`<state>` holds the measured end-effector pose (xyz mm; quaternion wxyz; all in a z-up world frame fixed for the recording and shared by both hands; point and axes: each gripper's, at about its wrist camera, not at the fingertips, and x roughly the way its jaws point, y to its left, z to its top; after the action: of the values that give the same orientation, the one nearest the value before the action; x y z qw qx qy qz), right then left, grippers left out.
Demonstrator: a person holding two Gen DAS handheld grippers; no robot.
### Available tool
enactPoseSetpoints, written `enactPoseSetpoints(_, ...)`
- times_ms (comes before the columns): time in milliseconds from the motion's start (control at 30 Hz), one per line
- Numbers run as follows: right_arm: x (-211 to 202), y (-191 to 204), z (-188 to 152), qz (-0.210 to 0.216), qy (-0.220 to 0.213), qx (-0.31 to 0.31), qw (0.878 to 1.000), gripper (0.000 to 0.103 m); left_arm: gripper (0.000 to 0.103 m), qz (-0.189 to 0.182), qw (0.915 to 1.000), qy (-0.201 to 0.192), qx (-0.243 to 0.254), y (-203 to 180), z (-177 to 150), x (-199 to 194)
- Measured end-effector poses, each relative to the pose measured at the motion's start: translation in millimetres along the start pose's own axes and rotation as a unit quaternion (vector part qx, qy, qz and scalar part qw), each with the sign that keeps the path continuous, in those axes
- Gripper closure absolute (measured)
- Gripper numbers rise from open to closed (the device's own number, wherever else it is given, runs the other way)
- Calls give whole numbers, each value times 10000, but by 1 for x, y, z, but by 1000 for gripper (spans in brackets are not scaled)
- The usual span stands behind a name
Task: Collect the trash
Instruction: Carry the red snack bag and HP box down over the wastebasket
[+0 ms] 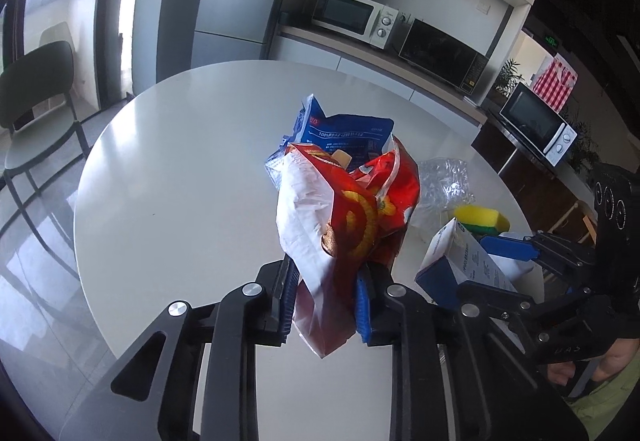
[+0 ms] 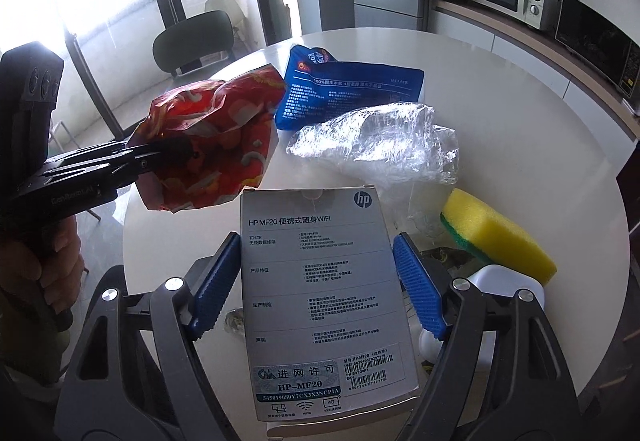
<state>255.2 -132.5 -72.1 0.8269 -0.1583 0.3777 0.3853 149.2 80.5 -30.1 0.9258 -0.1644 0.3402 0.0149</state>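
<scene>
A crumpled red snack bag (image 1: 352, 217) of glossy foil, white on its inner face, is clamped between the blue ribbed fingers (image 1: 289, 297) of the left gripper (image 1: 326, 301). Its long axis runs from 6 o'clock up toward 12 o'clock in the left wrist view, with the torn mouth uppermost and the bag held clear of the bench (image 1: 180, 181).

A flat white cardboard box (image 2: 320, 297) — a rectangular carton printed with black text and an HP logo — is held between the fingers (image 2: 418, 291) of the right gripper (image 2: 316, 291), which are closed against its long edges. Its long axis lies along the gripper, the logo end pointing toward 12 o'clock in the right wrist view.

On the round white bench, a blue plastic pouch (image 2: 352, 93) lies flat at 12 o'clock from the box. A wad of clear crinkled film (image 2: 380, 145) is seen at 1 o'clock, just beside the pouch. A yellow sponge (image 2: 496, 237) with a green scouring layer rests at 3 o'clock — a soft, porous block.
</scene>
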Motion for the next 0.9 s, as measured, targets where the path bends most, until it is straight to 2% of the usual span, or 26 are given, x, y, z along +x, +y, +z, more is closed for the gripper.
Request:
enactPoseSetpoints(500,-89,26,-33,-205,-819,-50,9964,30,81,47,9985,-539,40,-16,-23,-80)
enactPoseSetpoints(667,-130,23,-63,-209,-1172,321,9924,30,82,6,9977,-673,129,-25,-41,-109)
enactPoseSetpoints(900,-157,18,-109,-288,-1186,639,9905,30,82,-112,9983,-498,285,-32,-70,-124)
